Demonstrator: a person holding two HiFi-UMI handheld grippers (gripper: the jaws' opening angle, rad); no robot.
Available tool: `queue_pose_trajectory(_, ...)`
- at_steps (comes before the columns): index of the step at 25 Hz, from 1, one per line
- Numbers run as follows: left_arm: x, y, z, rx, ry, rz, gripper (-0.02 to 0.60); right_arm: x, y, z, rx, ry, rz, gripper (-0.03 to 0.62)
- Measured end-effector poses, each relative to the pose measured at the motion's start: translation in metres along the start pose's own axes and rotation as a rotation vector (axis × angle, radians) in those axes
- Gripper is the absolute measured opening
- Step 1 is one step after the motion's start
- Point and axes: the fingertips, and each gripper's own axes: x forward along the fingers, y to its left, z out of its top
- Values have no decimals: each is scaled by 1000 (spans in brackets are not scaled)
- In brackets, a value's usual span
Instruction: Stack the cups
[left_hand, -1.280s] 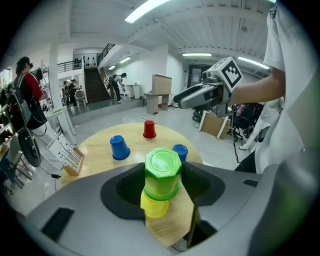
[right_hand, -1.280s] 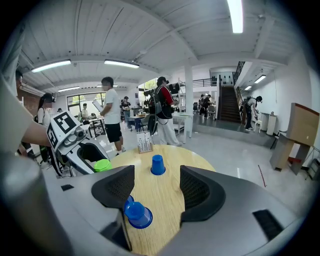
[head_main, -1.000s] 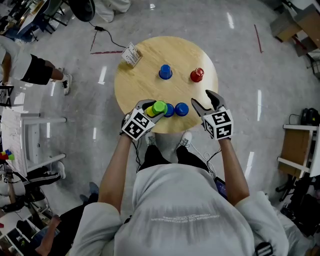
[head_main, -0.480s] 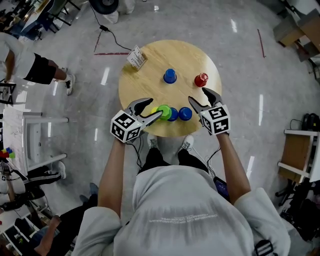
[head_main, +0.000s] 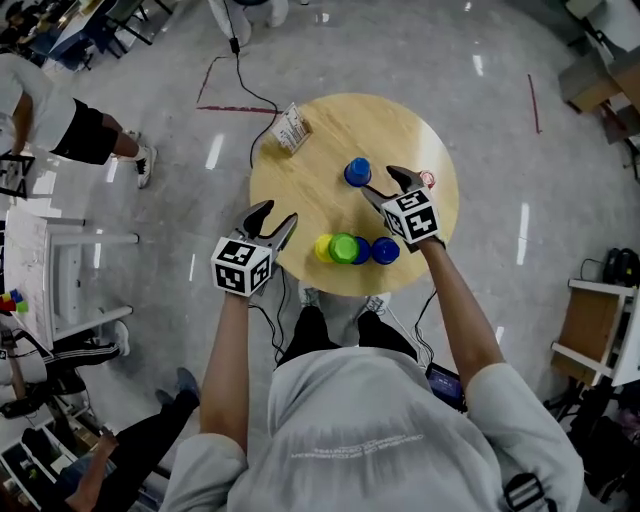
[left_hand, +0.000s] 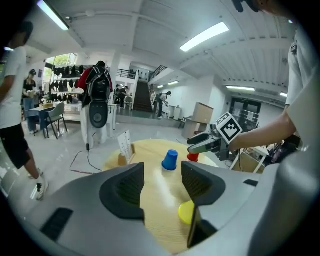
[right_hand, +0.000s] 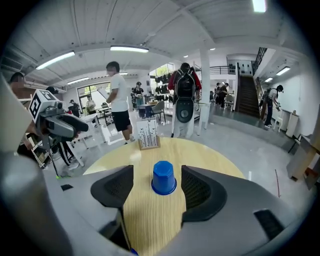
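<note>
Overhead, yellow cup (head_main: 323, 248), green cup (head_main: 345, 247) and blue pair (head_main: 376, 250) line the table's (head_main: 320, 140) near edge. Only the right gripper view shows the far blue cup (right_hand: 163, 177) untouched between the right gripper's (head_main: 380, 182) spread jaws (left gripper (head_main: 277, 213) empty, jaws apart, just narrowing).

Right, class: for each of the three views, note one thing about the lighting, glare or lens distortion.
Head view: ceiling lights glare as white streaks on the glossy floor, while the round table is evenly lit. Left gripper view: the wide-angle lens bends the ceiling strip lights, and the corners go black. Right gripper view: same bending and dark corners, yet the blue cup stays sharp.
</note>
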Motion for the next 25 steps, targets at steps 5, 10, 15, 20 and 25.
queue_pose_trajectory(5, 2, 28, -8, -5, 36, 48, 249, 50, -8, -3, 15, 62, 19, 327)
queue_pose_trajectory(10, 14, 41, -17, 8, 73, 50, 249, 85, -12, -16, 15, 115, 24, 328)
queue_pose_trajectory(15, 24, 37, -12, 39, 84, 37, 249, 94, -15, -30, 2, 158, -2, 272)
queue_pose_trajectory(20, 27, 31, -4, 66, 78, 29, 247, 89, -18, -30, -7, 157, -21, 256)
queue_pose_trajectory(25, 30, 23, 7, 86, 56, 17, 242, 52, -18, -13, -4, 97, -31, 256)
